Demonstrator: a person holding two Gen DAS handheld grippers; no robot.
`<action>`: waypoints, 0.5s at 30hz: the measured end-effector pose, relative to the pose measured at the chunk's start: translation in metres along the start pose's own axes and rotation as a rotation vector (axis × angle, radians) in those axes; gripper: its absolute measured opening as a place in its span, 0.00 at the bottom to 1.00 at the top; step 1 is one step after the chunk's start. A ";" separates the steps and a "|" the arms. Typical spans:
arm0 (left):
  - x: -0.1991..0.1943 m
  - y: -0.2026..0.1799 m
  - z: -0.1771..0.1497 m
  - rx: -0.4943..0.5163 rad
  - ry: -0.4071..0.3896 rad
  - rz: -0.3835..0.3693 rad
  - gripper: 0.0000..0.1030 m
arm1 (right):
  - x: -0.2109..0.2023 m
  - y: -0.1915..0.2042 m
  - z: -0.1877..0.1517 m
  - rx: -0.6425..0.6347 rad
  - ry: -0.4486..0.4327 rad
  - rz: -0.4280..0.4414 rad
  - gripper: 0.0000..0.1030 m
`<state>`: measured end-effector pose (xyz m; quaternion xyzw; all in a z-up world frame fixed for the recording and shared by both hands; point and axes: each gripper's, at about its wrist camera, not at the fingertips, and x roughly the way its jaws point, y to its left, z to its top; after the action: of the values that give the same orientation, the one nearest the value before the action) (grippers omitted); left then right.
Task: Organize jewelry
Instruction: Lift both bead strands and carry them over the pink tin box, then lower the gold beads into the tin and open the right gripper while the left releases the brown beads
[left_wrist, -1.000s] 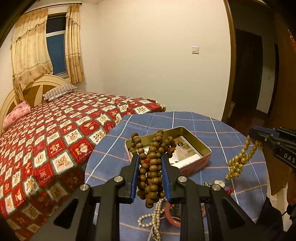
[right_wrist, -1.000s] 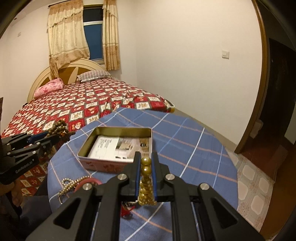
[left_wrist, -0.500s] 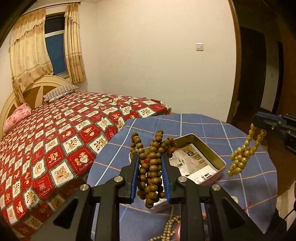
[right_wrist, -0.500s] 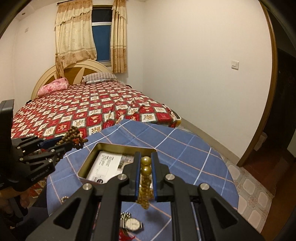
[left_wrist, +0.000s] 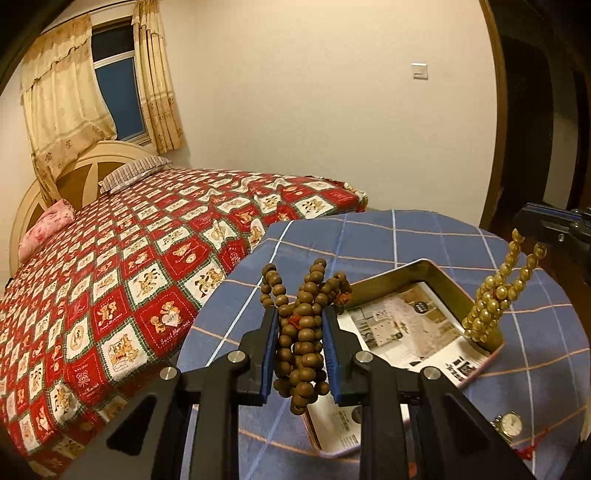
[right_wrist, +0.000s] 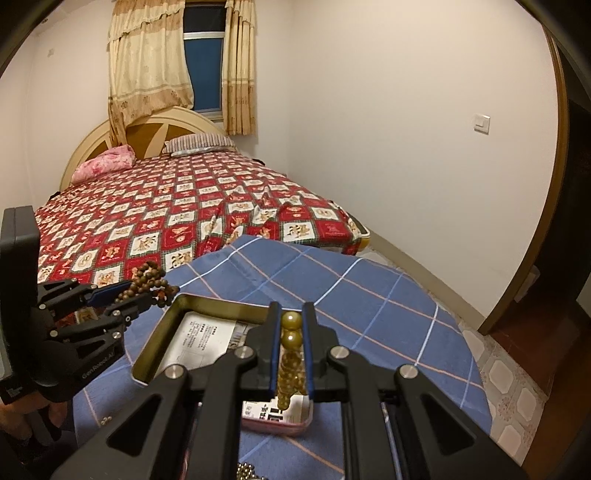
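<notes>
My left gripper (left_wrist: 300, 325) is shut on a bunch of brown wooden beads (left_wrist: 301, 332) and holds it above the near left corner of the open metal tin (left_wrist: 436, 266). It also shows in the right wrist view (right_wrist: 140, 291) at the left, with the brown beads (right_wrist: 147, 284) by the tin's rim (right_wrist: 177, 306). My right gripper (right_wrist: 291, 325) is shut on a string of golden beads (right_wrist: 290, 354) that hangs over the tin. In the left wrist view the golden beads (left_wrist: 495, 291) dangle from the right gripper (left_wrist: 532, 225) over the tin's right edge. Printed paper lines the tin's bottom.
The tin sits on a round table with a blue checked cloth (right_wrist: 369, 295). A wristwatch (left_wrist: 511, 424) and a red cord (left_wrist: 524, 450) lie near the table's front. A bed with a red patterned cover (left_wrist: 129, 266) stands beyond, a doorway at the right.
Both grippers have moved forward over the tin with their beads. The golden beads now hang lower, close to the tin's right edge. The pearl string and red bangle have dropped out of view.
</notes>
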<state>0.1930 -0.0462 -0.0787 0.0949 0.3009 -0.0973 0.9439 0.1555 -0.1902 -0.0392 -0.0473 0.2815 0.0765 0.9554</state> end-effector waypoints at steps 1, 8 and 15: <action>0.003 0.000 0.000 -0.002 0.004 0.004 0.23 | 0.003 0.000 0.000 -0.002 0.004 0.000 0.12; 0.021 -0.005 0.001 0.001 0.030 0.028 0.23 | 0.024 -0.004 0.000 -0.008 0.033 -0.016 0.12; 0.038 -0.011 0.000 0.003 0.057 0.048 0.23 | 0.047 -0.011 -0.004 0.002 0.082 -0.050 0.12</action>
<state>0.2203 -0.0615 -0.1025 0.1063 0.3252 -0.0724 0.9369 0.1944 -0.1959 -0.0677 -0.0562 0.3193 0.0502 0.9447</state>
